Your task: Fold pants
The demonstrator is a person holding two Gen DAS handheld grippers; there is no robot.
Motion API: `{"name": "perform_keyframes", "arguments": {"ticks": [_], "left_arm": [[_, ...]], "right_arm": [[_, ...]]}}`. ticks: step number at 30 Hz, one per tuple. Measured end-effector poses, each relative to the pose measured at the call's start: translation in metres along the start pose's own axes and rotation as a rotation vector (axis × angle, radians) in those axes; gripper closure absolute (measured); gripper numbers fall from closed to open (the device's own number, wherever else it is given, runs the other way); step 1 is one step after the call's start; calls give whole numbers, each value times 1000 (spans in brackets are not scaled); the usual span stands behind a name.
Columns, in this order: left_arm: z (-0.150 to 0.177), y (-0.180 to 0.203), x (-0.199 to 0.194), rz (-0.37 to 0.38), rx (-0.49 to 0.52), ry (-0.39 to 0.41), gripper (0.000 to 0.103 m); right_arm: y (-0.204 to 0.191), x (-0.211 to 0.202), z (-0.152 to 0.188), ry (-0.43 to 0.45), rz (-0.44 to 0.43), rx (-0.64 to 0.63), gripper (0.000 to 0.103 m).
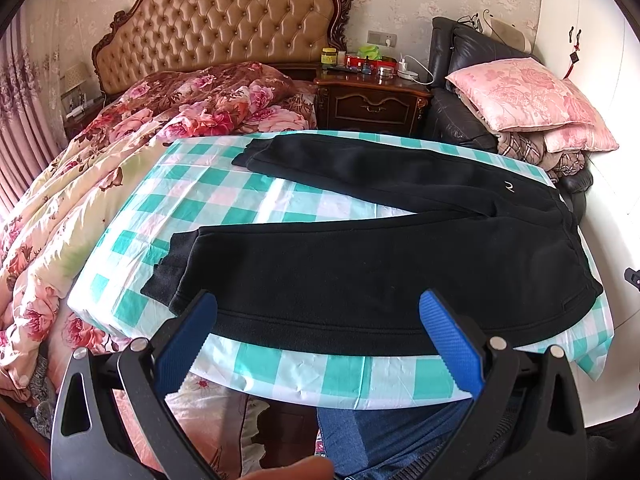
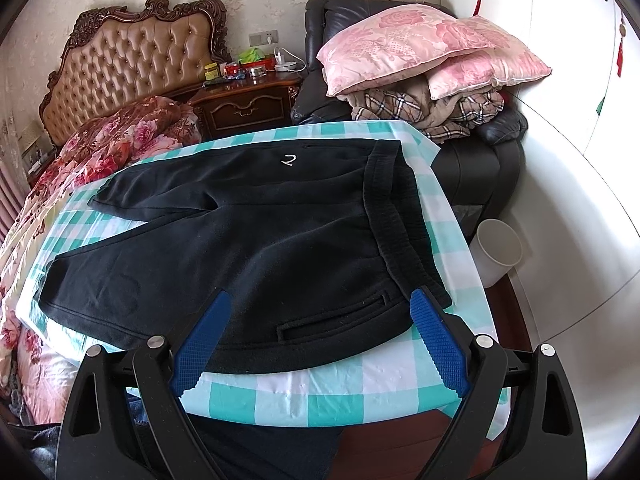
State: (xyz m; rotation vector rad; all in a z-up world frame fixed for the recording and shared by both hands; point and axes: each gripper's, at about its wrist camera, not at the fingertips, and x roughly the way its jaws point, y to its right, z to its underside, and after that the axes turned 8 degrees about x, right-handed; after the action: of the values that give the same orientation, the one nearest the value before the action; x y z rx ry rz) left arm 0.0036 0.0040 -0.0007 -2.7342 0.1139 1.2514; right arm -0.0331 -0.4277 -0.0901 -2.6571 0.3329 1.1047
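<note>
Black fleece pants (image 1: 380, 264) lie flat on a table with a green-and-white checked cloth (image 1: 304, 376), legs spread apart toward the left, waistband at the right. My left gripper (image 1: 318, 312) is open above the near leg's lower edge, empty. In the right wrist view the pants (image 2: 248, 248) show their waistband (image 2: 394, 216) and a pocket slit near the front edge. My right gripper (image 2: 320, 312) is open over the near hip and pocket area, empty.
A bed with a floral quilt (image 1: 120, 168) lies left of the table. A nightstand (image 1: 372, 100) and a black chair piled with pink pillows (image 2: 420, 48) stand behind. A white bin (image 2: 498, 252) sits on the floor at the right.
</note>
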Motion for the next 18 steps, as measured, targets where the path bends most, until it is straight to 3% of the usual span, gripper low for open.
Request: {"name": "perform_keyframes", "arguments": {"ticks": [18], "left_arm": [[0, -1, 0, 2, -1, 0, 2]], "right_arm": [[-2, 1, 0, 2, -3, -2, 15]]}}
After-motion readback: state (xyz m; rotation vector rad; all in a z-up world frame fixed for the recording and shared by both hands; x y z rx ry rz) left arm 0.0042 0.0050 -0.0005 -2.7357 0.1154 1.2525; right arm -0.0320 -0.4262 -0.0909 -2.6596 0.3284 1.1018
